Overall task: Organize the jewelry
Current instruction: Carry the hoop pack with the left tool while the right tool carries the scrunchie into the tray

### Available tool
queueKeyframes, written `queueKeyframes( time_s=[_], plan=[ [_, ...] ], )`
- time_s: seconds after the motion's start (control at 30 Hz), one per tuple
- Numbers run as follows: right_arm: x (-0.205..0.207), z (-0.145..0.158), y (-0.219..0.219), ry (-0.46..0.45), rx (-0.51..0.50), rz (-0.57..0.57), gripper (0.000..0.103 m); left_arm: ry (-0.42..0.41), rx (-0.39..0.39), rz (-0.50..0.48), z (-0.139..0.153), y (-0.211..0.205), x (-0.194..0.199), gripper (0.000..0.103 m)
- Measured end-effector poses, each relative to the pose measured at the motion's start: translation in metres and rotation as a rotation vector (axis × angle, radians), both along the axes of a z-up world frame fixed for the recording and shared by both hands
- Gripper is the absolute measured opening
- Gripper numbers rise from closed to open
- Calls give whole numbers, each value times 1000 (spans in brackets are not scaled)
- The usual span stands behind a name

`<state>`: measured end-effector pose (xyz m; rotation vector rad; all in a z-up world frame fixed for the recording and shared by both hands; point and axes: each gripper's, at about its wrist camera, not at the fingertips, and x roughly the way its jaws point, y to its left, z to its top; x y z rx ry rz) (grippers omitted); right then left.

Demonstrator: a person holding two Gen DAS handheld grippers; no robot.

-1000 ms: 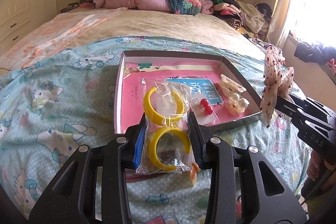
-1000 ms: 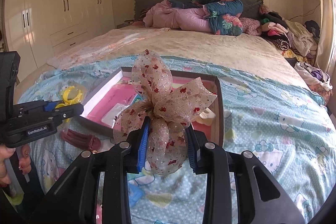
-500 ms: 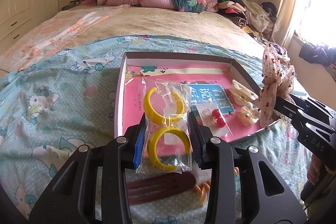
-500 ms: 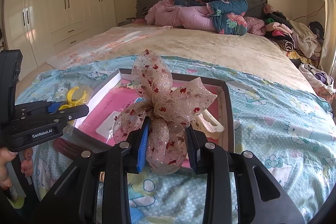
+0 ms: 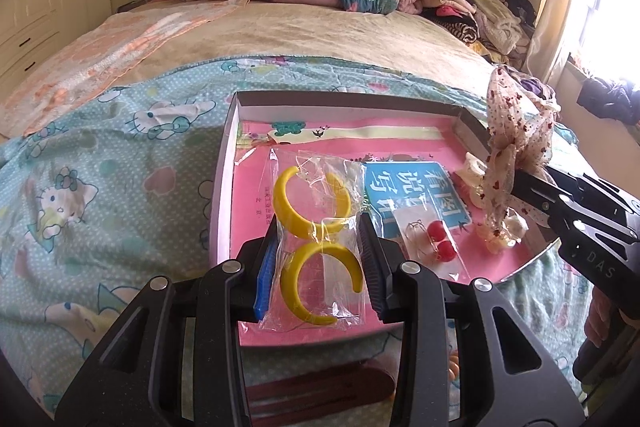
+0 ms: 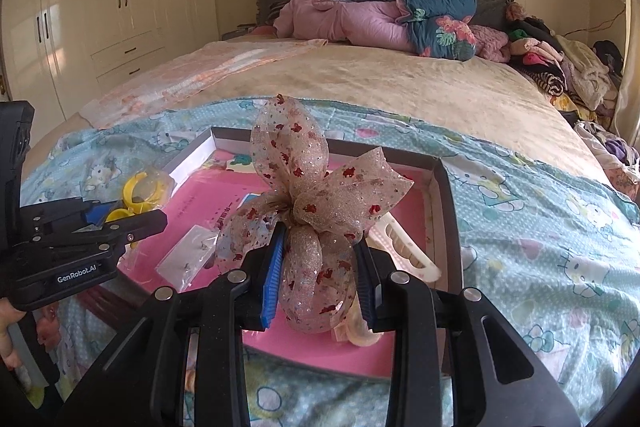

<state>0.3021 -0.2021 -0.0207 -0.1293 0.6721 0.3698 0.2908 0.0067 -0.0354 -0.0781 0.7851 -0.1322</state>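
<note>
Both tongs are clenched on a load. By the left tongs [image 5: 320, 259] a clear bag [image 5: 316, 239] with two yellow hoops [image 5: 312, 203] is gripped between the pads, its upper half standing out ahead of the fingertips. By the right tongs [image 6: 318, 273] a sheer bow [image 6: 312, 203] with red specks is pinched at its lower loop, the other loops spread above the fingers.

Each load is held over an open box [image 5: 228, 187] that lies on the bed [image 6: 400, 83], on a cat-print blanket [image 5: 100, 187]. The bag is held over the box's near left part, the bow over its near right part. The box floor is covered by a pink sheet [image 5: 256, 195] and a blue card [image 5: 416, 195]. On these lie a small packet with two red beads [image 5: 440, 239] and, nearer the right wall, cream hair clips [image 6: 400, 247].

In front of the box, on the blanket, a dark red comb [image 5: 320, 387] is seen under the left tongs, with something orange beside it that cannot be made out. A pink quilt [image 6: 360, 19] and a heap of clothes [image 6: 560, 67] are piled at the far end of the bed.
</note>
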Motion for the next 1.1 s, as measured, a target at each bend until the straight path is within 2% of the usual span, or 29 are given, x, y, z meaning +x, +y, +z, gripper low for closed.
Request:
queueKeyframes(
  time_s=[0.37, 0.7, 1.1],
  plan=[
    [32, -21, 12, 63, -49, -6, 30, 27, 13, -1, -12, -2, 16, 29],
    [42, -37, 22, 100, -76, -7, 31, 46, 10, 2, -21, 1, 22, 29],
    [45, -44, 20, 119, -66, -35, 41, 49, 11, -1, -23, 1, 23, 29]
  ],
)
